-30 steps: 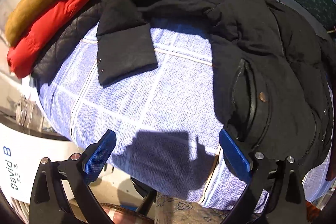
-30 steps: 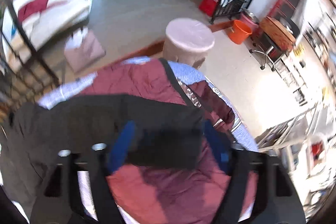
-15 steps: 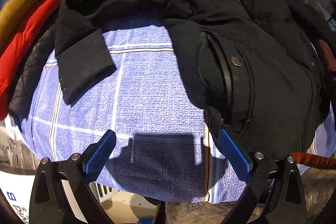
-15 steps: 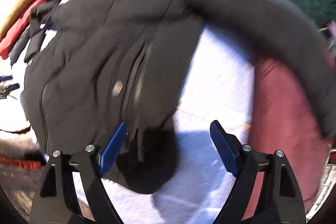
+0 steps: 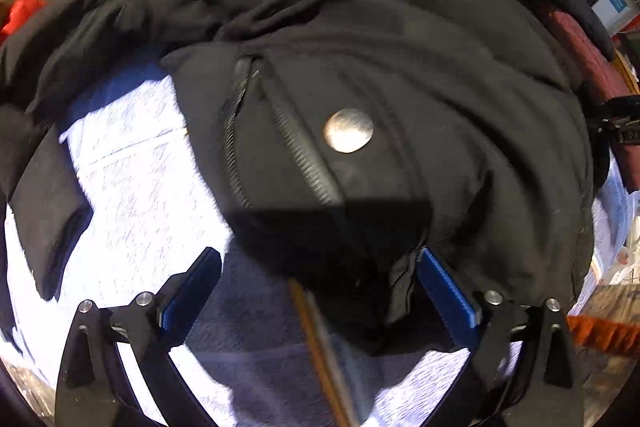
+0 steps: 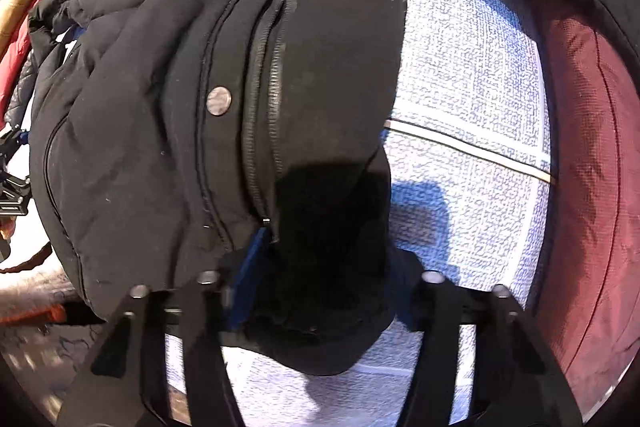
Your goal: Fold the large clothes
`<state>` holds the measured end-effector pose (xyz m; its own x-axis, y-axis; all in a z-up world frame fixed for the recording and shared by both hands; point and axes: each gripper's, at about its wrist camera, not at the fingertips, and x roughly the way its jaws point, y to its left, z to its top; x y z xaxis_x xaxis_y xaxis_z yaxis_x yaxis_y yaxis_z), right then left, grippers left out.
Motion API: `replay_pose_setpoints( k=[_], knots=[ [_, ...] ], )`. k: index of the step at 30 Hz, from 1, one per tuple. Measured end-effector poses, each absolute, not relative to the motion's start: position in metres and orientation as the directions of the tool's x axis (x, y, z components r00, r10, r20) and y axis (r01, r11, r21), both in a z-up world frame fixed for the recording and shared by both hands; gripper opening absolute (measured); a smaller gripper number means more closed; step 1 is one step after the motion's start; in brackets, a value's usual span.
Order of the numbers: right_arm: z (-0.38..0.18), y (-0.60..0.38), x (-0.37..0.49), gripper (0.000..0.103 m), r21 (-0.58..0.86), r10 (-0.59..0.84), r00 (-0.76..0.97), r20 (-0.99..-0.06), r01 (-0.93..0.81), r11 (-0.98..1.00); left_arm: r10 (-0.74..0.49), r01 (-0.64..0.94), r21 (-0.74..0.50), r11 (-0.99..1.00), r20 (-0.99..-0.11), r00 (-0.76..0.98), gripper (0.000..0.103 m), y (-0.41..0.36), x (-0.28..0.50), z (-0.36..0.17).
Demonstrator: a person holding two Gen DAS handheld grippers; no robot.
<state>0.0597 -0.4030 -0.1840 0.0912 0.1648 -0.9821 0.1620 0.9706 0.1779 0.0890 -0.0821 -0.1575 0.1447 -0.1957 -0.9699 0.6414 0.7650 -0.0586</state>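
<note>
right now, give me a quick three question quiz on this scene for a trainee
1. True or false: the black jacket lies on a blue checked cloth.
2. Which gripper has jacket fabric bunched between its fingers: A) left gripper B) right gripper?
3. What round metal part sits beside the jacket's zipper?

Key
1. True.
2. B: its jaws are closing on the hem; the left gripper's fingers stand wide, also closing, with the hem edge between them.
3. A snap button.
</note>
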Motion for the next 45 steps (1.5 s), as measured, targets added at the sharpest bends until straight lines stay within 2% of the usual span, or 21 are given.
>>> replay_pose_setpoints(
  k=[1,3,5,7,9,12,15,18,21,23,28,29,31,32,33,35,38,42,43,44,45],
  knots=[
    [-0.182,-0.404,0.059,0.037,0.191,0.177,0.092,-0.980,0.172,0.966,-0.210,0.661,-0.068,0.747,-0.968,0.137,0.079,-0.089,0.089,-0.155],
    [-0.174,-0.415,0.059,0.022,0.270,0.251,0.106,-0.962,0.254,0.929,-0.198,0.683,-0.058,0.728,-0.972,0.128,0.071,-0.101,0.089,-0.151],
    [-0.163,-0.424,0.057,0.018,0.375,0.346,0.145,-0.927,0.320,0.870,-0.212,0.690,-0.069,0.721,-0.969,0.124,0.062,-0.109,0.091,-0.143],
    [-0.140,-0.433,0.057,0.017,0.472,0.424,0.207,-0.882,0.354,0.808,-0.238,0.680,-0.096,0.727,-0.964,0.118,0.048,-0.112,0.096,-0.128],
    [-0.122,-0.439,0.057,0.016,0.540,0.477,0.253,-0.841,0.376,0.753,-0.288,0.652,-0.134,0.746,-0.948,0.135,0.040,-0.110,0.102,-0.103],
    [-0.074,-0.451,0.054,0.015,0.660,0.555,0.358,-0.751,0.384,0.645,-0.405,0.607,-0.223,0.763,-0.896,0.180,0.033,-0.094,0.115,-0.038],
    [-0.015,-0.464,0.048,0.015,0.801,0.629,0.495,-0.599,0.370,0.471,-0.499,0.619,-0.254,0.743,-0.827,0.259,0.026,-0.073,0.120,0.036],
    [0.024,-0.486,0.029,0.015,0.853,0.635,0.571,-0.521,0.330,0.404,-0.504,0.628,-0.208,0.750,-0.795,0.338,0.026,-0.053,0.120,0.080],
    [0.011,-0.486,0.028,0.024,0.751,0.564,0.496,-0.661,0.457,0.477,-0.443,0.585,-0.190,0.788,-0.835,0.326,0.026,-0.035,0.125,0.068],
    [-0.021,-0.484,0.019,0.036,0.648,0.513,0.400,-0.760,0.526,0.550,-0.394,0.520,-0.222,0.825,-0.885,0.247,0.026,-0.018,0.128,0.031],
    [-0.094,-0.475,-0.007,0.042,0.431,0.383,0.219,-0.897,0.625,0.651,-0.247,0.386,-0.188,0.903,-0.963,0.108,0.028,0.015,0.106,-0.055],
    [-0.107,-0.472,-0.011,0.042,0.407,0.373,0.195,-0.907,0.631,0.660,-0.233,0.368,-0.185,0.911,-0.968,0.089,0.031,0.022,0.098,-0.066],
    [-0.119,-0.462,-0.019,0.042,0.361,0.338,0.161,-0.927,0.624,0.693,-0.213,0.335,-0.175,0.926,-0.974,0.082,0.060,0.033,0.085,-0.077],
    [-0.126,-0.458,-0.022,0.049,0.361,0.336,0.161,-0.928,0.609,0.706,-0.195,0.324,-0.157,0.933,-0.977,0.089,0.066,0.036,0.081,-0.081],
    [-0.132,-0.457,-0.019,0.071,0.362,0.337,0.159,-0.928,0.594,0.718,-0.195,0.322,-0.155,0.934,-0.976,0.097,0.072,0.040,0.074,-0.084],
    [-0.141,-0.450,-0.018,0.080,0.303,0.284,0.122,-0.951,0.543,0.783,-0.197,0.322,-0.152,0.934,-0.974,0.110,0.075,0.047,0.073,-0.085],
    [-0.145,-0.442,-0.016,0.080,0.272,0.233,0.141,-0.962,0.464,0.843,-0.198,0.333,-0.138,0.933,-0.968,0.153,0.087,0.037,0.077,-0.094],
    [-0.163,-0.441,-0.003,0.080,0.230,0.191,0.133,-0.973,0.424,0.876,-0.169,0.329,-0.118,0.937,-0.977,0.132,0.088,0.013,0.086,-0.119],
    [-0.169,-0.440,0.002,0.080,0.243,0.208,0.127,-0.970,0.417,0.876,-0.156,0.315,-0.110,0.943,-0.980,0.125,0.086,0.009,0.087,-0.123],
    [-0.173,-0.439,0.006,0.073,0.257,0.230,0.115,-0.966,0.406,0.877,-0.166,0.299,-0.127,0.946,-0.980,0.107,0.082,0.007,0.089,-0.127],
    [-0.178,-0.435,0.011,0.053,0.270,0.257,0.086,-0.963,0.394,0.879,-0.197,0.285,-0.167,0.944,-0.977,0.079,0.061,0.006,0.092,-0.131]
  ],
)
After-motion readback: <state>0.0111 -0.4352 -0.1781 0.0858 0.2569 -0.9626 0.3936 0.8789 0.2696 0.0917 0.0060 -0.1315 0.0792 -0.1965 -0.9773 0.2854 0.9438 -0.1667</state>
